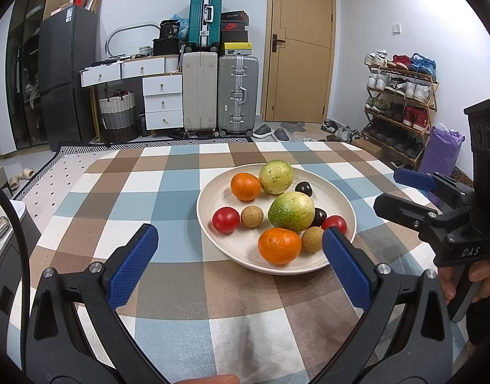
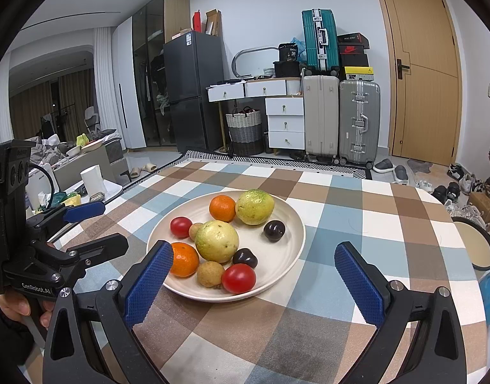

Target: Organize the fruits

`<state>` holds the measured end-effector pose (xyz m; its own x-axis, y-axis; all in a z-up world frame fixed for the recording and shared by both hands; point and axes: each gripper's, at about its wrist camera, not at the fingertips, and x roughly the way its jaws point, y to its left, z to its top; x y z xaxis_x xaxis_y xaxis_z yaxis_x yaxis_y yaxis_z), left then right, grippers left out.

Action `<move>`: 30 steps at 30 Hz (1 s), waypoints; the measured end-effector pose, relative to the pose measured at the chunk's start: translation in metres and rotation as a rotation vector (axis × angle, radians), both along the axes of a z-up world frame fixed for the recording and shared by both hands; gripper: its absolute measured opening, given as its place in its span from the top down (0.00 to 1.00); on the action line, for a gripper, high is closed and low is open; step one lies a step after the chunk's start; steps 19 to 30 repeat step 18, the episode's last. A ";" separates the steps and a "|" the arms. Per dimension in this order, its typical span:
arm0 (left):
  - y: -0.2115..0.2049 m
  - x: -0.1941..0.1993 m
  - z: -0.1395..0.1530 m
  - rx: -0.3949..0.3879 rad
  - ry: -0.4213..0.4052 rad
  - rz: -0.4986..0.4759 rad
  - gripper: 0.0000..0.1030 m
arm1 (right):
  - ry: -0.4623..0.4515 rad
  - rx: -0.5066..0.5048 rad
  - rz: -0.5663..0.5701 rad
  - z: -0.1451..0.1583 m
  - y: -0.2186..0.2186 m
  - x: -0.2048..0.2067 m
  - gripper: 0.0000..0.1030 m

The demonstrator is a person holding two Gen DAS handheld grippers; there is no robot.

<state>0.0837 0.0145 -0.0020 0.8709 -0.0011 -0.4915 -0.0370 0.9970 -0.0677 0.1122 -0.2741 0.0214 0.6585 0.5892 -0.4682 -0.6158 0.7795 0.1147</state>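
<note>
Holding both grippers over the checked tablecloth (image 1: 181, 192), neither carrying anything. Left gripper (image 1: 240, 252) at lower centre of its own view — blue pads spread wide, nothing between. Right gripper (image 2: 253, 275) same story, pads well apart, near edge of plate (image 2: 289, 246) showing between them.

All fruit in view sitting on the one plate, centre-right of left view: two oranges (image 1: 279, 245), two guavas (image 1: 291, 211), two red tomatoes (image 1: 225, 220), two small tan round fruits (image 1: 252, 216), two dark plum-like ones (image 1: 303, 188). No fruit on the cloth, as far as frames show.

Progress, judged only: fits either gathered-and-done, or a mixed pile waiting to be sorted by kind — pairs lie apart, not grouped. Can't settle which. No second container for fruit seen; a round dish (image 2: 475, 246) at right edge of right view, contents unclear.
</note>
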 end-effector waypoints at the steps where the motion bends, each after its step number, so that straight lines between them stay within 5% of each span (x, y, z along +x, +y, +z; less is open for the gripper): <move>1: 0.000 0.001 0.000 0.000 0.000 -0.001 0.00 | 0.000 0.000 0.000 0.000 0.000 0.000 0.00; 30: 0.000 0.000 0.004 -0.001 0.000 -0.006 0.00 | 0.002 -0.003 0.002 -0.002 0.001 -0.001 0.00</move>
